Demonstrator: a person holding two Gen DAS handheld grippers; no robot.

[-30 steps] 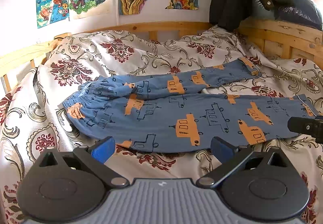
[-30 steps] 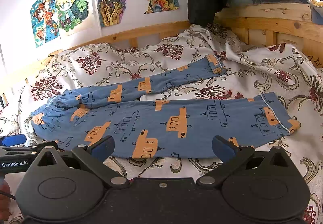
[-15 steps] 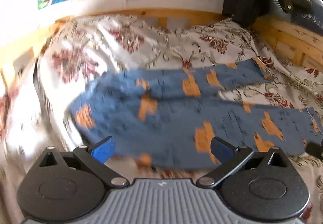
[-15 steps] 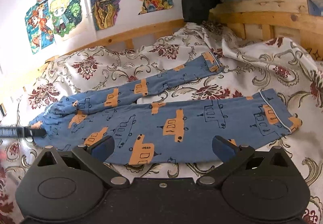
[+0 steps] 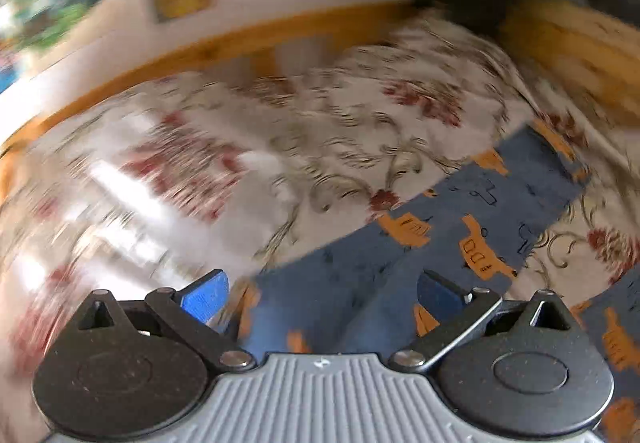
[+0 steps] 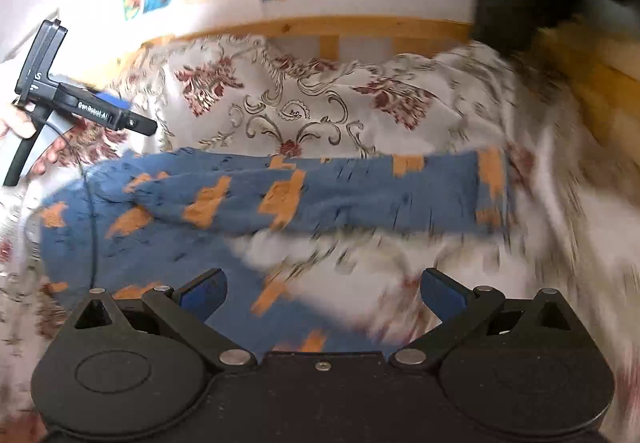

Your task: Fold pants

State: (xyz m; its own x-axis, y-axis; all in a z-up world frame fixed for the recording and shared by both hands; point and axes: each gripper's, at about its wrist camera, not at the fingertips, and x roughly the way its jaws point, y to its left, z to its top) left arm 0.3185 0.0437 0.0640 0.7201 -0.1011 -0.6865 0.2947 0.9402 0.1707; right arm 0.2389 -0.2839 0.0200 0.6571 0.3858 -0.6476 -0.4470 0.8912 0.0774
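Blue pants [image 6: 248, 203] with orange print are lying unfolded on the floral bedspread [image 6: 304, 103], legs splayed apart. Left gripper [image 5: 322, 293] is hovering low over the waistband end, jaws wide apart and empty; right gripper [image 6: 322, 293] is sitting near the crotch gap, also gaping. Both are probably positioning to pinch fabric for a first fold. Heavy blur is hiding detail.
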